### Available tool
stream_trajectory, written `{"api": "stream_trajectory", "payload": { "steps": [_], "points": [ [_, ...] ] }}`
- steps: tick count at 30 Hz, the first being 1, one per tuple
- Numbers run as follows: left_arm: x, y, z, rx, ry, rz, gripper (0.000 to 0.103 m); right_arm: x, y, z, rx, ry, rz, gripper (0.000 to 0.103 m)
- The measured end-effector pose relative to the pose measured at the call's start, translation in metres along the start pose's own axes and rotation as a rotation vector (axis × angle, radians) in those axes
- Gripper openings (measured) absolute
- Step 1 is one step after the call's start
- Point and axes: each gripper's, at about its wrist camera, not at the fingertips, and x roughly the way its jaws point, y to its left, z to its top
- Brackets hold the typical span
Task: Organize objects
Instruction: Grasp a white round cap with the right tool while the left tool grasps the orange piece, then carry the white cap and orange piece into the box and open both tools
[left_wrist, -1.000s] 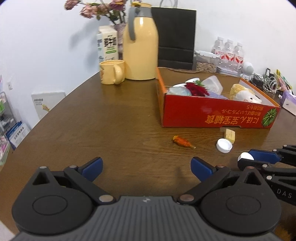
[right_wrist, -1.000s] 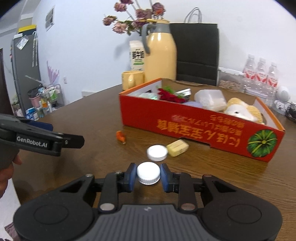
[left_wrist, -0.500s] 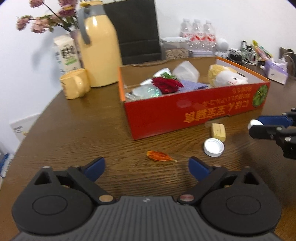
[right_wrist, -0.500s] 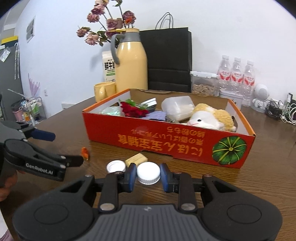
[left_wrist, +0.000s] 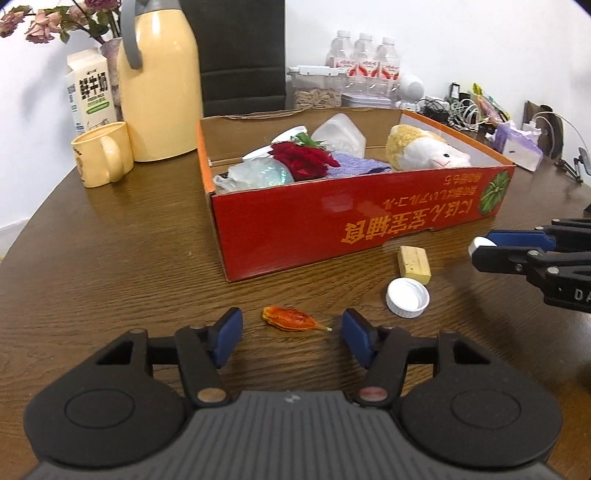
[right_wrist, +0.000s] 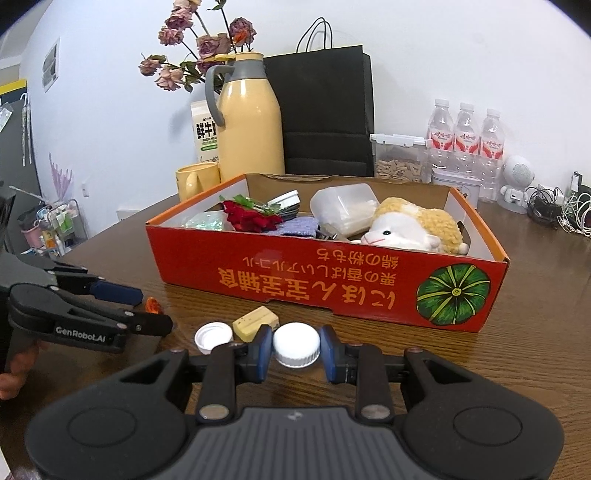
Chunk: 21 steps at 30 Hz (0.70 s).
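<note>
My left fingers (left_wrist: 291, 334) are closing round the pepper (left_wrist: 291, 318) without touching it — it may skid away — while my right fingers (right_wrist: 296, 350) pinch a cap (right_wrist: 296, 349).

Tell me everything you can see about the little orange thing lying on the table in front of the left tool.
The orange thing is small, spindle-shaped and bumpy, orange-red, tapering to a thin yellowish tip. It looks like a dried pod or toy vegetable. It lies flat on the wooden table, in front of the red box, just ahead of the left tool's blue pads, untouched.

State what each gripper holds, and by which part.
Right gripper: white cap, pinched across its sides. Left gripper: nothing; its closing jaws straddle the orange pepper.
</note>
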Motion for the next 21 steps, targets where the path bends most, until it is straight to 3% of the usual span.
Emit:
{"api": "stream_trajectory", "payload": {
  "steps": [4, 9, 14, 15, 21],
  "points": [
    [0.0000, -0.0032, -0.0002, 0.020, -0.012, -0.030, 0.051, 0.0018, -0.0014, -0.0003, 0.006, 0.005, -0.001, 0.027],
    [0.0002, -0.0032, 0.0003, 0.021, -0.022, -0.041, 0.031, 0.0020, -0.0011, -0.0005, 0.005, 0.005, -0.002, 0.027],
    [-0.0012, -0.0031, -0.0011, 0.014, -0.031, -0.026, 0.025, 0.0020, -0.0007, -0.0014, 0.003, 0.007, -0.002, 0.027],
    [-0.0018, -0.0034, -0.0012, 0.014, -0.035, -0.021, 0.017, 0.0021, -0.0006, -0.0014, 0.004, 0.007, -0.002, 0.027],
    [-0.0054, -0.0030, -0.0036, -0.004, -0.043, 0.010, 0.015, 0.0025, -0.0015, -0.0027, 0.007, 0.010, -0.003, 0.027]
  ]
}}
